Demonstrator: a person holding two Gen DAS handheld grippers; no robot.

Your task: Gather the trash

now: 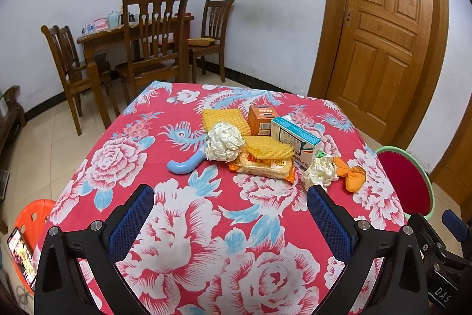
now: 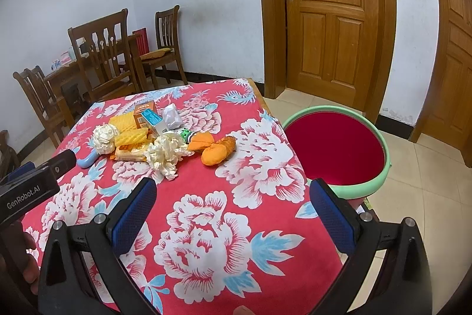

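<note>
We read "GenRobot.AI" on the left gripper (image 2: 32, 194) body, left of the right fingers (image 2: 134, 219). "DAS" appears on the black mount (image 1: 442, 290) right of the left fingers (image 1: 332, 222).

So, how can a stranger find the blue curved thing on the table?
Start at the red flowered tablecloth and find the trash pile in its middle. At the pile's left edge, under a crumpled white paper ball, lies the pale blue handle, the only smooth, hook-shaped piece.

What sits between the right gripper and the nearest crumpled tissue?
Nothing: right wrist view shows only bare floral tablecloth between the open right gripper and the crumpled tissue.
</note>
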